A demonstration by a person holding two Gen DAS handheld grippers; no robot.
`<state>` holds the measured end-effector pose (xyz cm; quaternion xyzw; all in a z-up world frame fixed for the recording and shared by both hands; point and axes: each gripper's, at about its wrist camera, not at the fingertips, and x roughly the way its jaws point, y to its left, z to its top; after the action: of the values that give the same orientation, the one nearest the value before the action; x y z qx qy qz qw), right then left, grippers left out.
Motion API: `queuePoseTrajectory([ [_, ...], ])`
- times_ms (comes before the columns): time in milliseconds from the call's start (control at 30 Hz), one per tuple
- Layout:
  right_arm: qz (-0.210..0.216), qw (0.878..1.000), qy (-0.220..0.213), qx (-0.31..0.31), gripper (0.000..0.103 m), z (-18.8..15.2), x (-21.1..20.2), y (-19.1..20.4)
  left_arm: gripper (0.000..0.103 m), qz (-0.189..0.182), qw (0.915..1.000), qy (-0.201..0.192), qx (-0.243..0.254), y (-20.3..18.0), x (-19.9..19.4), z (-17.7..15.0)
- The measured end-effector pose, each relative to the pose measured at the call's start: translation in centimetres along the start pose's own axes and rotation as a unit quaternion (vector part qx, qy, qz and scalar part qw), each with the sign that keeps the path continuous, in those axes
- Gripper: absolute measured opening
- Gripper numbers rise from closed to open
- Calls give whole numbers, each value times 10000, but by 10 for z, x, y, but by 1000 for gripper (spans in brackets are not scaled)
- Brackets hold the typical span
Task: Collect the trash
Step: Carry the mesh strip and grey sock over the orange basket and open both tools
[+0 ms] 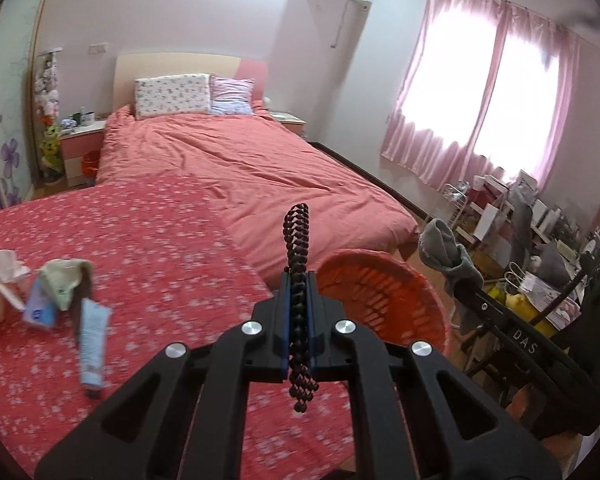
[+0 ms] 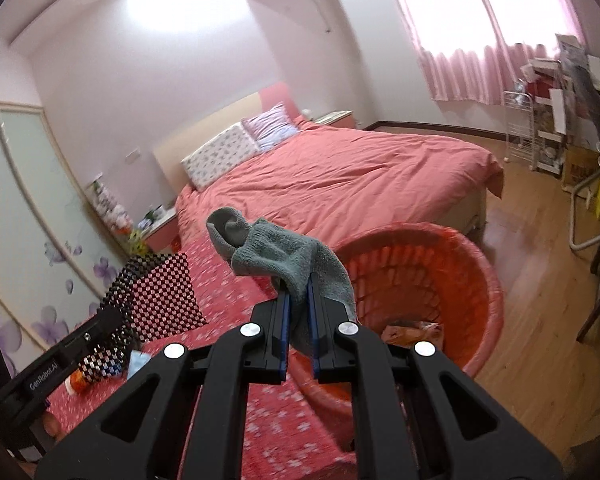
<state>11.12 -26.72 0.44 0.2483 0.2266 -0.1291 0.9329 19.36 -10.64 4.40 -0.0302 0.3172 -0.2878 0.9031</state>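
My left gripper (image 1: 297,280) is shut on a black perforated mesh sheet (image 1: 296,232), seen edge-on here and flat in the right wrist view (image 2: 156,292), above the red flowered cover (image 1: 148,248). My right gripper (image 2: 296,292) is shut on a grey sock (image 2: 276,252), which hangs just left of the orange basket's rim. The orange plastic basket (image 2: 440,272) stands on the floor beside the cover, with a wrapper (image 2: 412,330) in its bottom. From the left wrist view the basket (image 1: 380,296) lies right of the left fingers, with the sock (image 1: 444,248) beyond it. Tissues (image 1: 4,280), a blue packet (image 1: 40,312) and a pale tube (image 1: 94,344) lie on the cover.
A bed with a pink duvet (image 1: 252,160) and two pillows stands behind. Wooden floor (image 2: 540,280) runs to the right of the basket. A cluttered desk and white wire shelf (image 2: 540,136) stand by the curtained window. A flowered wardrobe door (image 2: 28,216) is at left.
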Motion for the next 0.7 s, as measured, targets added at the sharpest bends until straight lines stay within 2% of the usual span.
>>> queuePoseTrajectory([
  [367, -243, 9992, -103, 306, 8, 5, 9, -31, 7, -495, 9983, 259, 163, -45, 54, 0],
  [700, -268, 9982, -10, 540, 8, 9, 29, -54, 8, -713, 9958, 537, 207, -56, 100, -6],
])
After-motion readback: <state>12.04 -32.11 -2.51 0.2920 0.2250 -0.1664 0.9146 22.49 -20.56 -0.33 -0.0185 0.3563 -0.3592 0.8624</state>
